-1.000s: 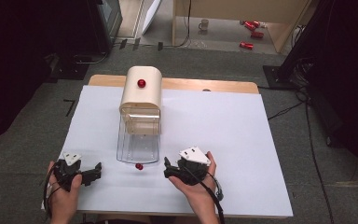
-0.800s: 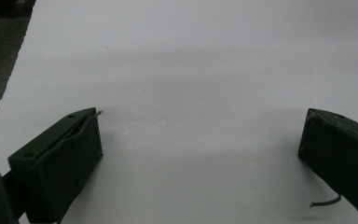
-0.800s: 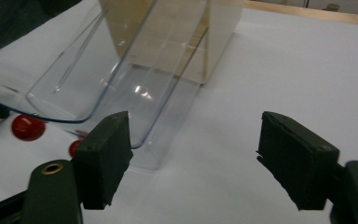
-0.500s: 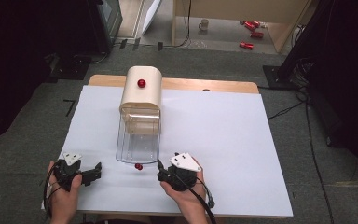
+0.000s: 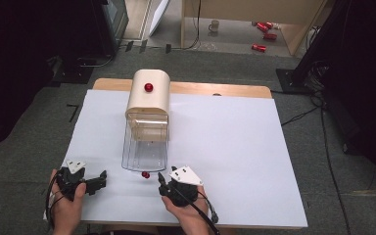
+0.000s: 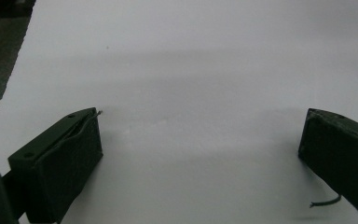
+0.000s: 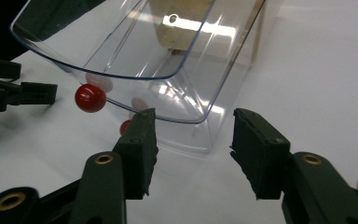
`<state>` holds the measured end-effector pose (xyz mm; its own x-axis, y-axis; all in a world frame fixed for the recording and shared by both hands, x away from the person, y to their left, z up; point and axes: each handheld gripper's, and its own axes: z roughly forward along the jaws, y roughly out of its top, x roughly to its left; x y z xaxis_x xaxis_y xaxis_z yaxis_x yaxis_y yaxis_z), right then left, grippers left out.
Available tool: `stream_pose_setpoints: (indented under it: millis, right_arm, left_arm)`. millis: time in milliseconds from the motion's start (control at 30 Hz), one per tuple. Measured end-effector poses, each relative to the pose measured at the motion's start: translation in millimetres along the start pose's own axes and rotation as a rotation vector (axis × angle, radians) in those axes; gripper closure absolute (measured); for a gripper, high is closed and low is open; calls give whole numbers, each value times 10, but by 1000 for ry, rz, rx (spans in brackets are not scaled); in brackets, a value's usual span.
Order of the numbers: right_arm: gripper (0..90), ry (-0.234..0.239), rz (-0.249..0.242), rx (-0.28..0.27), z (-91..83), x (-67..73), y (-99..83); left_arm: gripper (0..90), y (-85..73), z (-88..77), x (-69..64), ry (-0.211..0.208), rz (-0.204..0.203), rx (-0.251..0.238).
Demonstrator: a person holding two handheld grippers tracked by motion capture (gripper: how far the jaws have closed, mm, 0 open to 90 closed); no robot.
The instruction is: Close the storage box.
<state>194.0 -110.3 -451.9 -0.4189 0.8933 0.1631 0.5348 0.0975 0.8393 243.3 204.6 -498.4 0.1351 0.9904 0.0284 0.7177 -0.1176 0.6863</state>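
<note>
Right claw (image 7: 191, 154) was half spread, jaws just closing on nothing, low in frame. Red knob (image 7: 90, 98) sat left of it on the clear drawer's (image 7: 135, 56) front; shift left first. Left claw (image 5: 90, 182) spread, idle.

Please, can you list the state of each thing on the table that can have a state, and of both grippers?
Clear drawer: pulled out of the wooden box, nothing visible inside.
Wooden box: upright, red knob on top.
Red knob at drawer front: free, ungripped.
Left gripper: open, empty.
Right gripper: jaws just closing, still apart, nothing between them.
</note>
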Motion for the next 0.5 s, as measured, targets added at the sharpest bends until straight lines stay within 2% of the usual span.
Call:
stream_pose_setpoints:
  millis: [267, 500]
  right_arm:
    - [588, 27, -7, 6, 39, 90, -23]
    - [620, 26, -2, 9, 44, 131, -39]
  left_arm:
    - [0, 1, 0, 0, 0, 0, 1]
    - [0, 1, 0, 0, 0, 0, 1]
